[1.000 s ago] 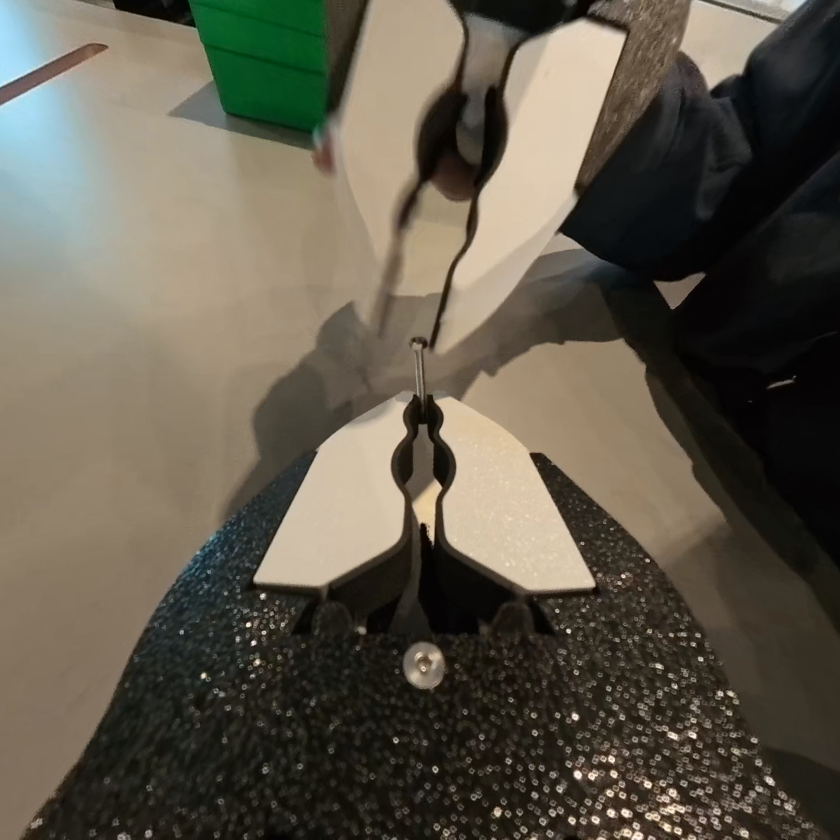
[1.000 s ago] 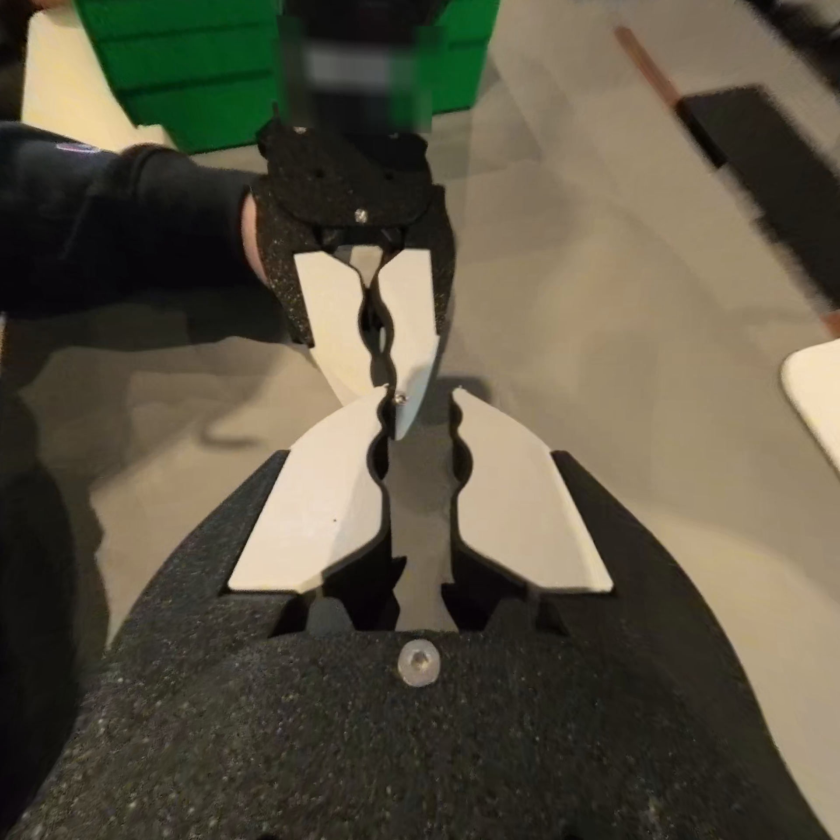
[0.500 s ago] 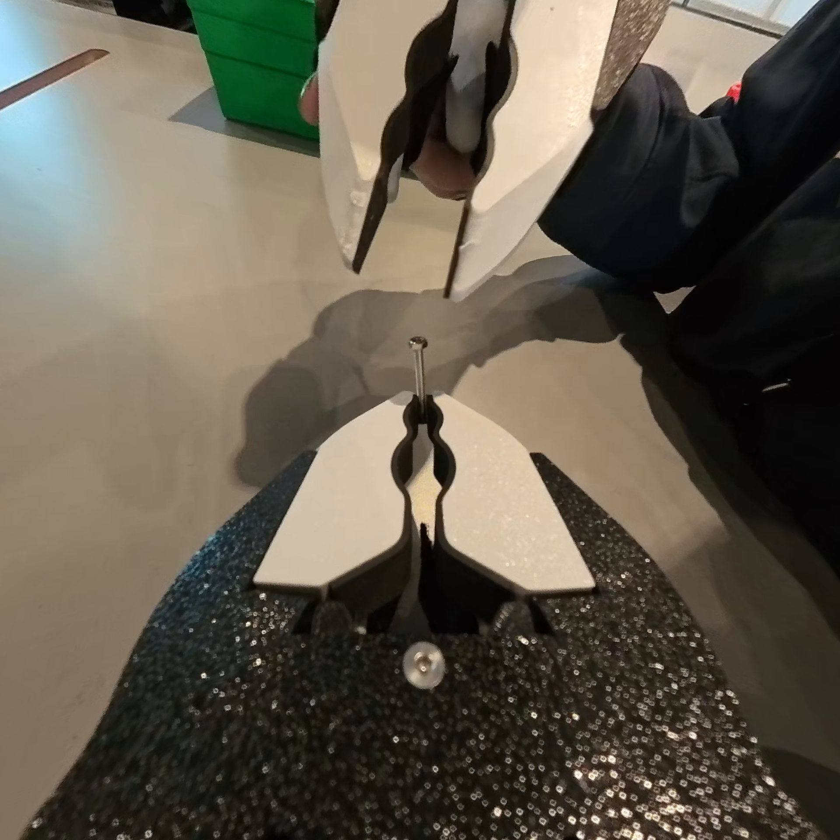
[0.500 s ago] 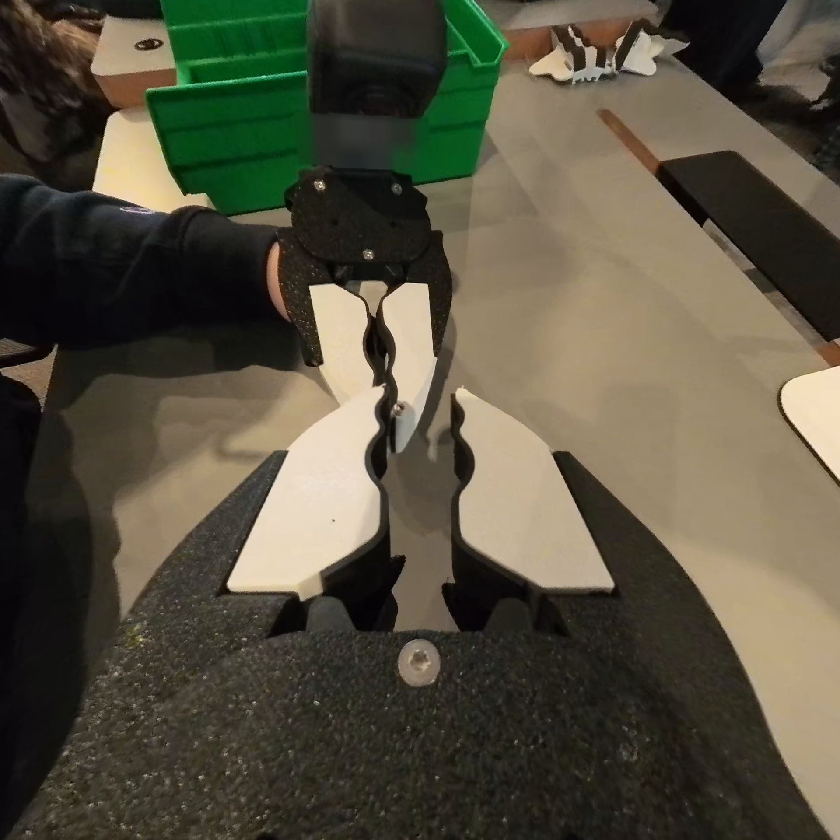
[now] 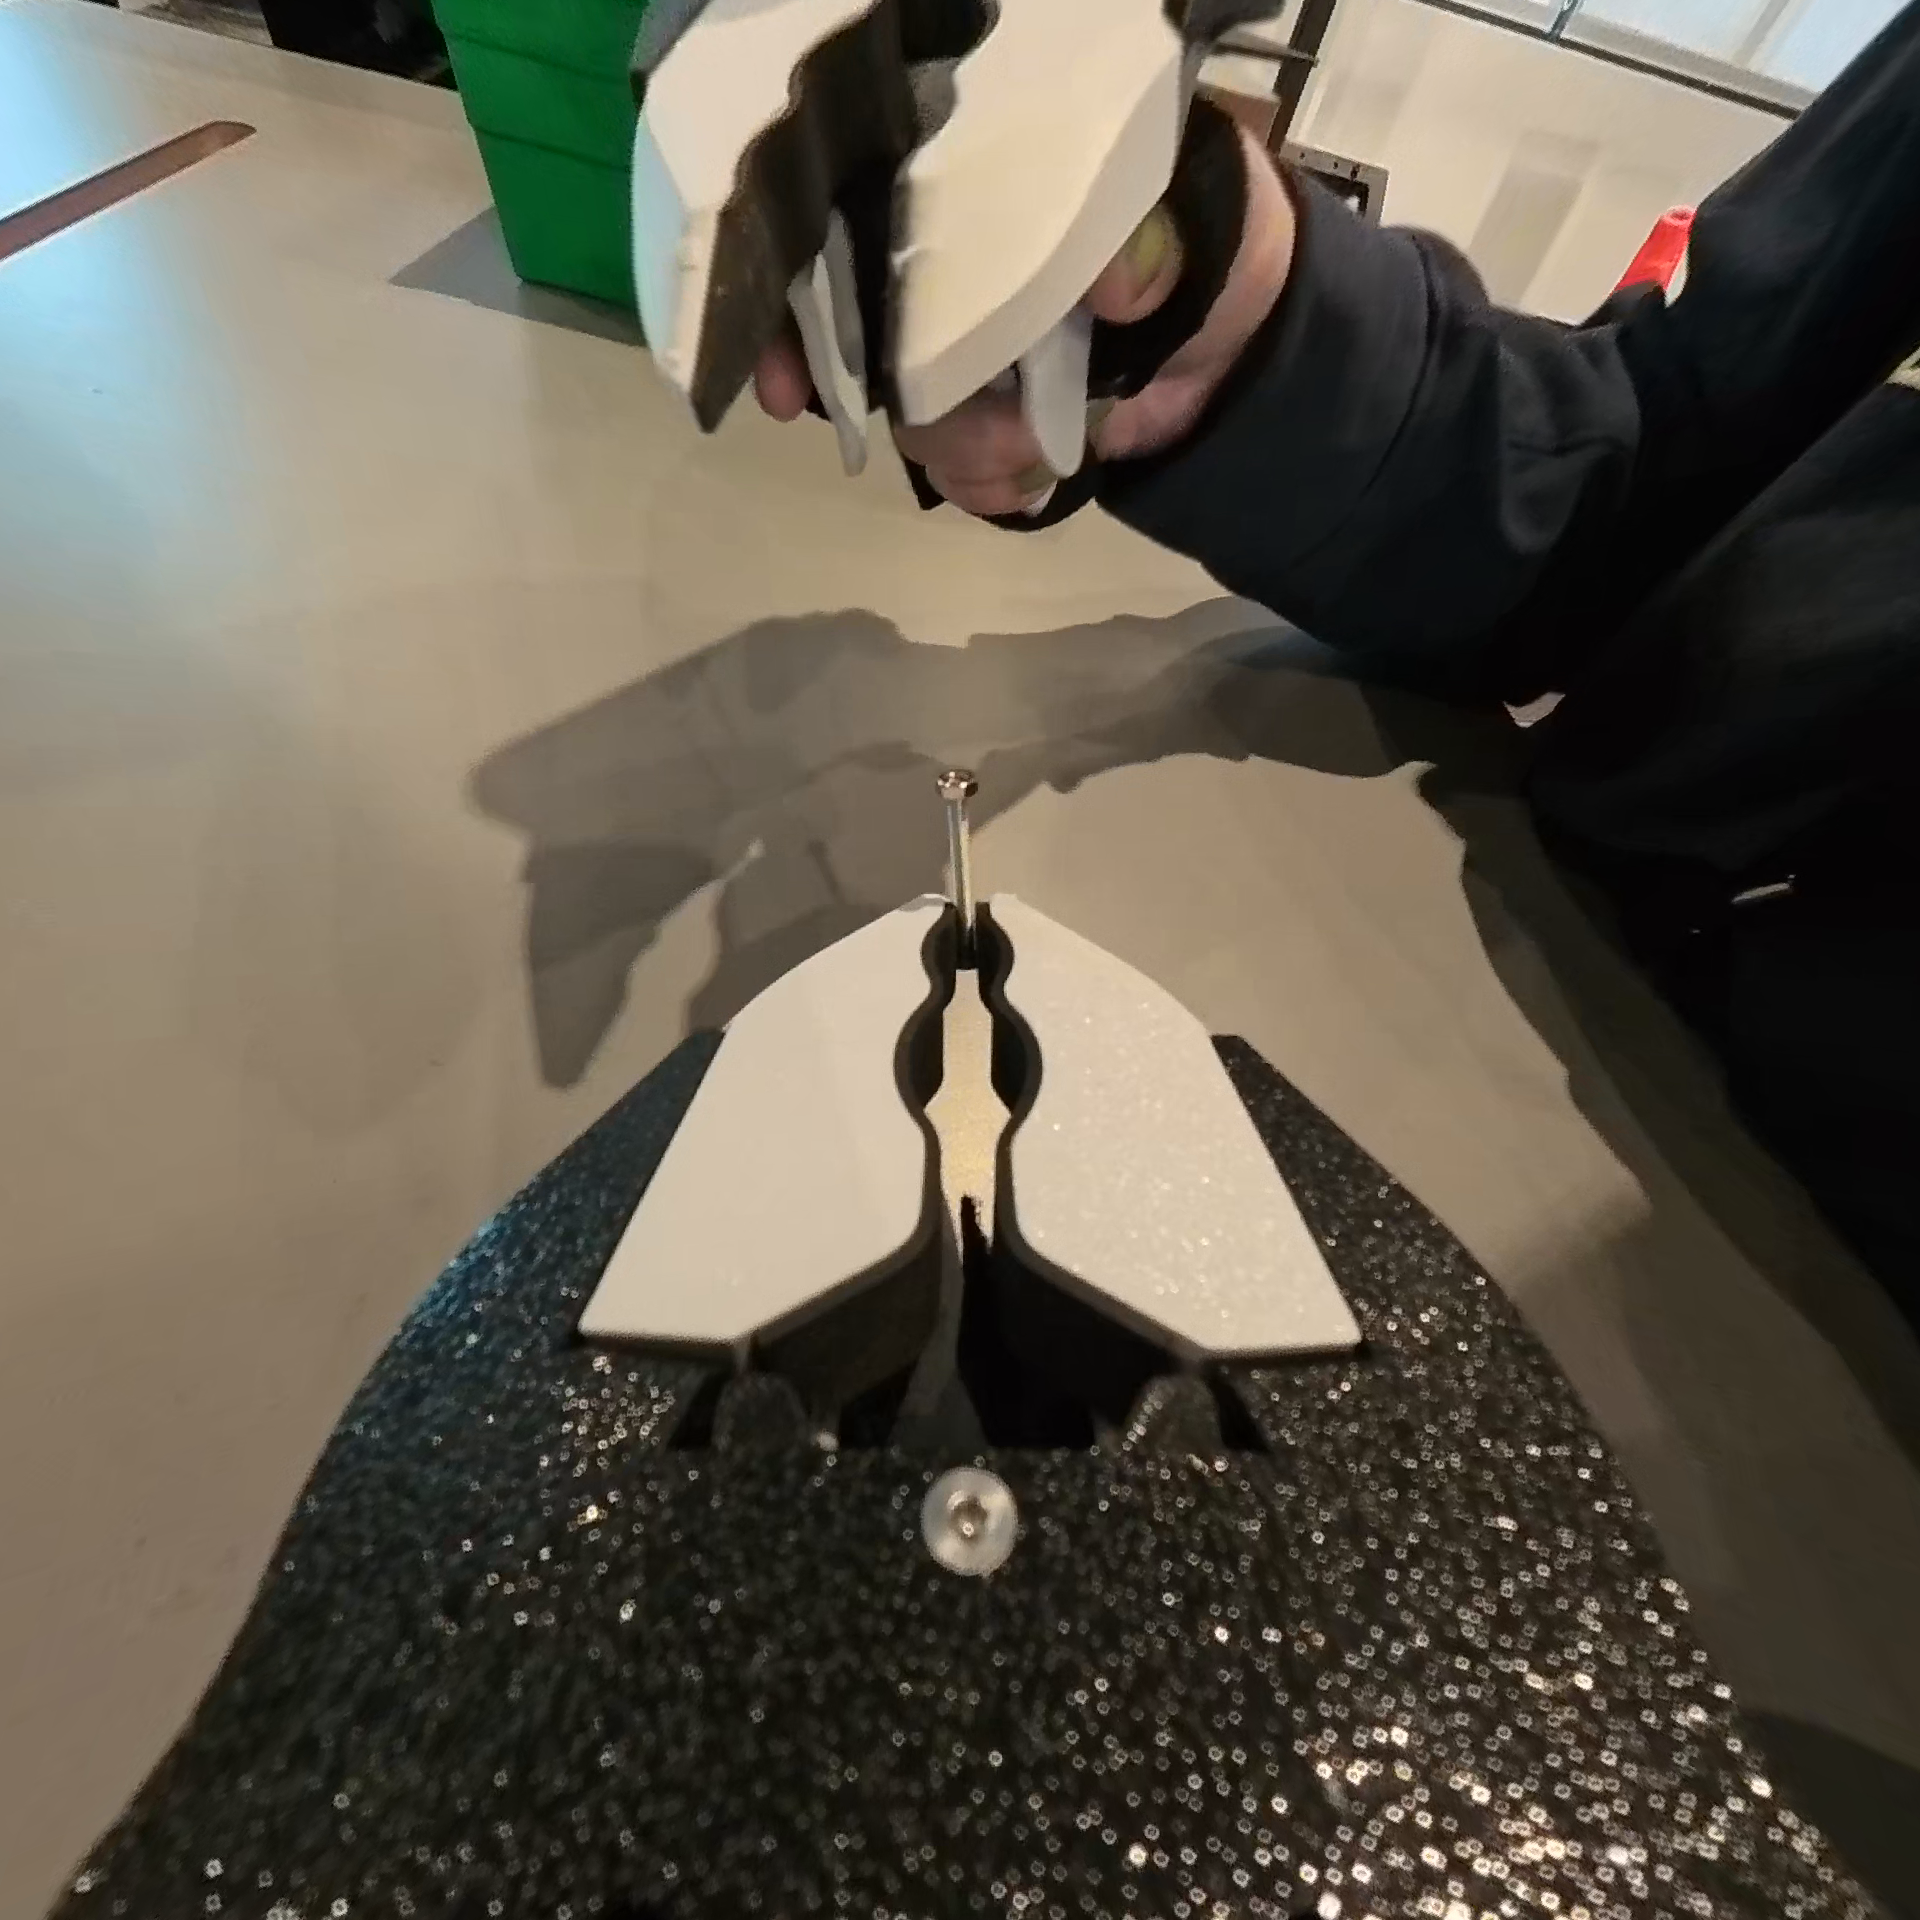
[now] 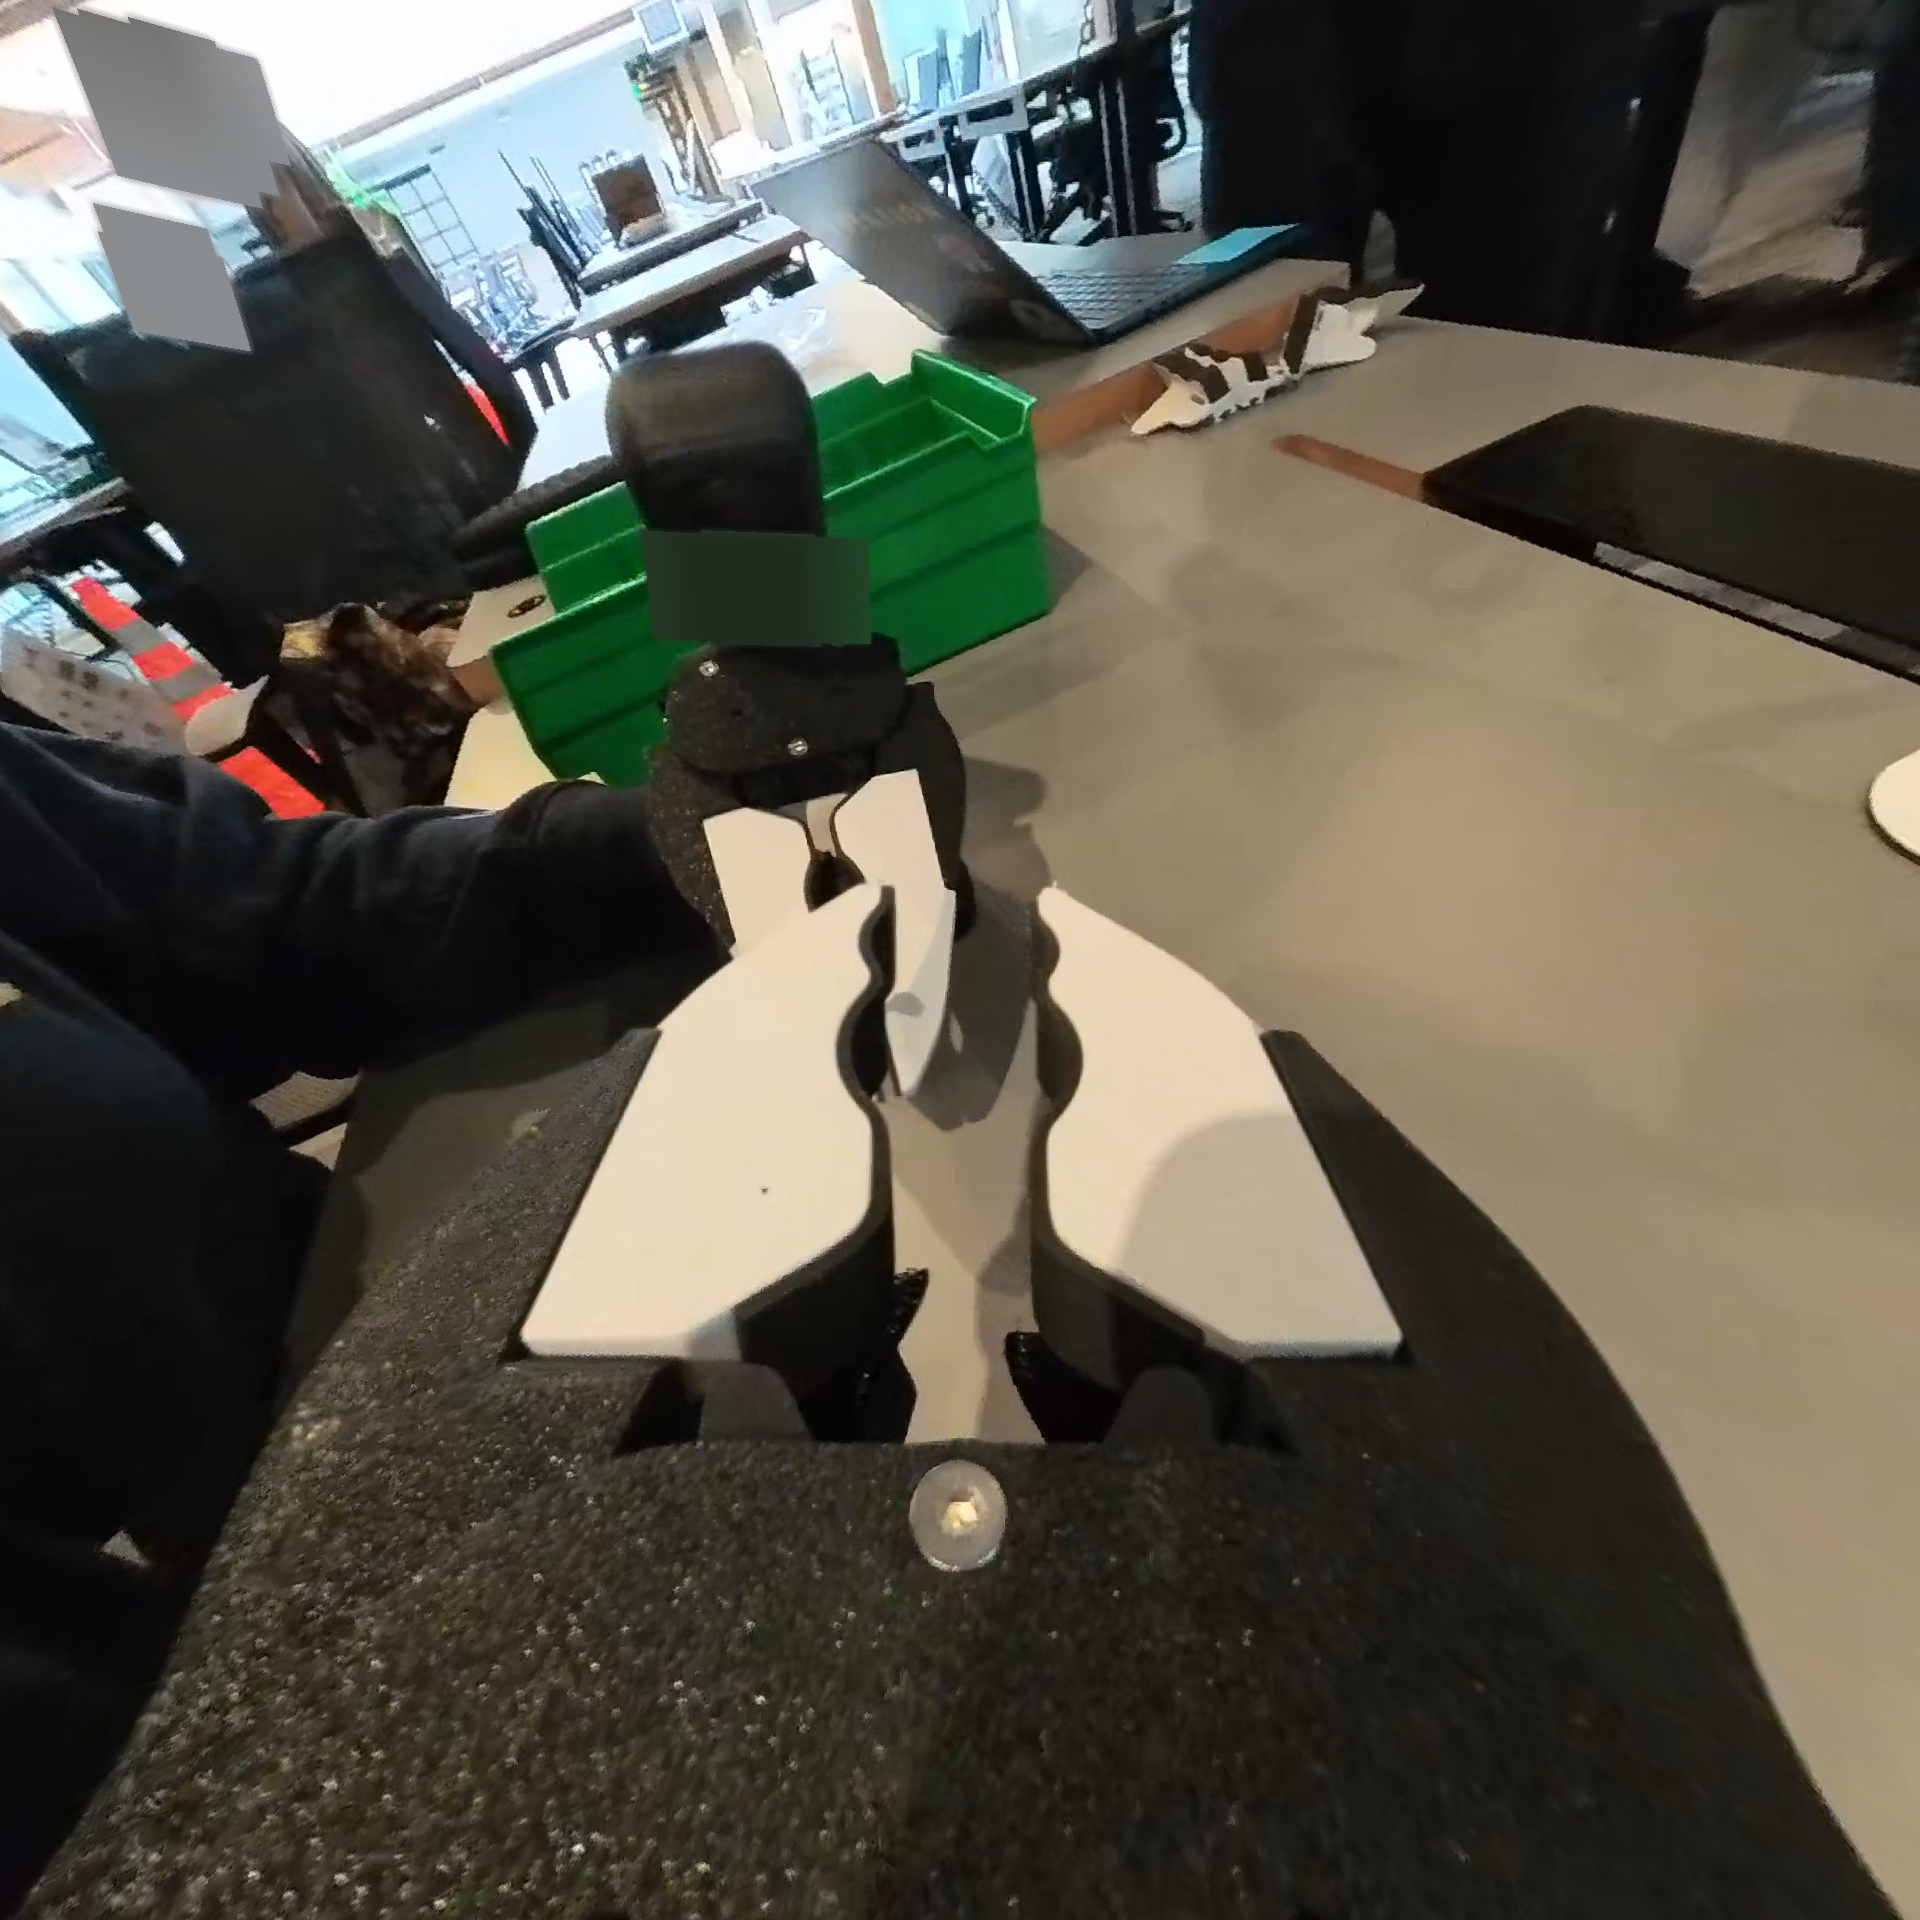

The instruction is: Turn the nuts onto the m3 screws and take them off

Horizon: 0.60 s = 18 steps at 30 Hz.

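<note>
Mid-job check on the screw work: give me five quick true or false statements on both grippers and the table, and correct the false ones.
1. The left gripper clamps a thin metal screw at its fingertips. True.
2. The screw lies flat on the table. False: it stands up out of the pinched tips, head on top.
3. The right gripper has its fingers spread apart. True.
4. The right gripper is touching the screw head. False: in the left wrist view it hangs above, clear of the head.
5. The bins on the table are red. False: they are green.
</note>
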### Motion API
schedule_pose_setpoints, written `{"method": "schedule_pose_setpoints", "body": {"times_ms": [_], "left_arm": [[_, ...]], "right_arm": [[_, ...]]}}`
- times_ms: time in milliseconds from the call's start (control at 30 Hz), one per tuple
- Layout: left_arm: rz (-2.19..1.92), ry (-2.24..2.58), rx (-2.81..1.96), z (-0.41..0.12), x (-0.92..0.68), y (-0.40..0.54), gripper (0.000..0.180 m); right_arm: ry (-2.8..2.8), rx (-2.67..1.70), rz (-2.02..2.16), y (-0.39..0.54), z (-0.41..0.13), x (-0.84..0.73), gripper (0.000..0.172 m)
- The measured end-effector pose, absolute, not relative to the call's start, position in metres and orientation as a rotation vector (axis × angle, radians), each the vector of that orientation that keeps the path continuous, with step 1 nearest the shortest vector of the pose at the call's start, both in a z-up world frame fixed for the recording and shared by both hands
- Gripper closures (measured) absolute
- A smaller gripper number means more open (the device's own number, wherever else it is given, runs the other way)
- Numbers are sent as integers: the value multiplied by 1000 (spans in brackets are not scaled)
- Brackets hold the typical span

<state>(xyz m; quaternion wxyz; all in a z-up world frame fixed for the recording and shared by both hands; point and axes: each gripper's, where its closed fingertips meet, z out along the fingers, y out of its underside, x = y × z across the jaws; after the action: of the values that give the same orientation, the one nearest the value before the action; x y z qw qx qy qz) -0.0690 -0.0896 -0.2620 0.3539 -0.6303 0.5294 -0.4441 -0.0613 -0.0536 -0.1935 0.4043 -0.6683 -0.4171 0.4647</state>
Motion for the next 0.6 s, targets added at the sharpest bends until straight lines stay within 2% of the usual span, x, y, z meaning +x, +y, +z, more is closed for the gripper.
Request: {"method": "schedule_pose_setpoints", "body": {"times_ms": [167,300,433,567,600], "left_arm": [[-1145,1372,-1629,-262,-69,-90,178],[-1157,1360,-1626,-261,-70,-89,178],[-1168,1341,-1617,-258,-71,-89,178],[-1159,1339,-1622,-259,-71,-89,178],[-1159,1334,-1618,-258,-72,-88,178]], "right_arm": [[-1080,-1660,1172,-53,-193,-62,147],[-1328,-1571,1155,-65,-193,-69,142],[-1281,-1357,1444,-77,-143,-84,135],[-1119,-1468,1328,-39,-134,-87,131],[-1088,-1503,1325,-33,-135,-86,124]]}}
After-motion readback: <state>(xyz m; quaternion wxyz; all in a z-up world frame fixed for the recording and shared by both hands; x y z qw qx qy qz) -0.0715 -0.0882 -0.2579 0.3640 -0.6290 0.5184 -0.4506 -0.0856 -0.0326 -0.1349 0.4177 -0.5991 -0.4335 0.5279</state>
